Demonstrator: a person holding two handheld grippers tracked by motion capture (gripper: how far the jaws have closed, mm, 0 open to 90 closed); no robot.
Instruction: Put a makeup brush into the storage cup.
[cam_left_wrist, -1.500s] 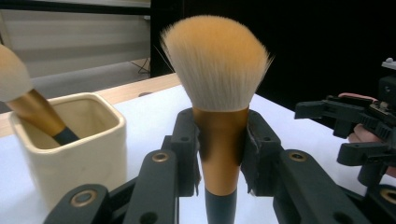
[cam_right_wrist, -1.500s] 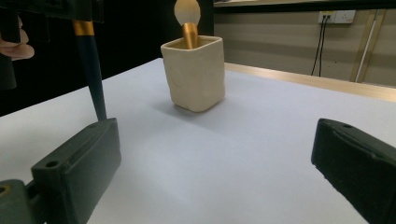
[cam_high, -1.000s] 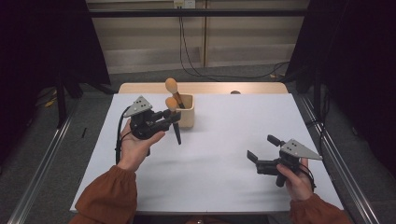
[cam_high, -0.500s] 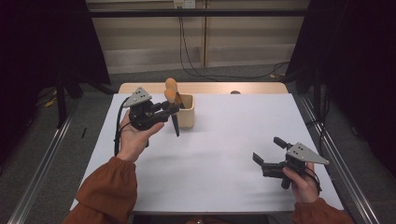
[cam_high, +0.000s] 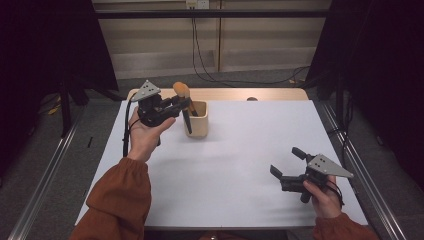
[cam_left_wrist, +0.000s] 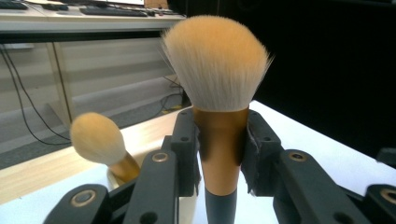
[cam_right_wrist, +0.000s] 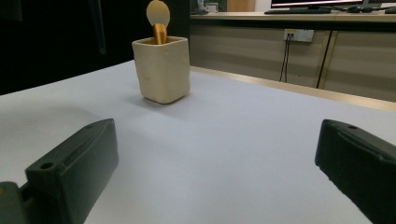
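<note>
Between the black fingers of the left gripper a makeup brush is clamped at its copper ferrule, bristles up, dark handle hanging below. Over the last second this gripper has travelled back and left to the cream holder — the brush now hangs at the holder's near-left rim, its handle tip close to the opening. My guess is it is about to be dropped in beside the second brush already standing there. The right gripper has drifted toward the near right corner, jaws wide and empty. Outward, the white table lies bare — plenty of room, though the holder sits close to the far edge.
</note>
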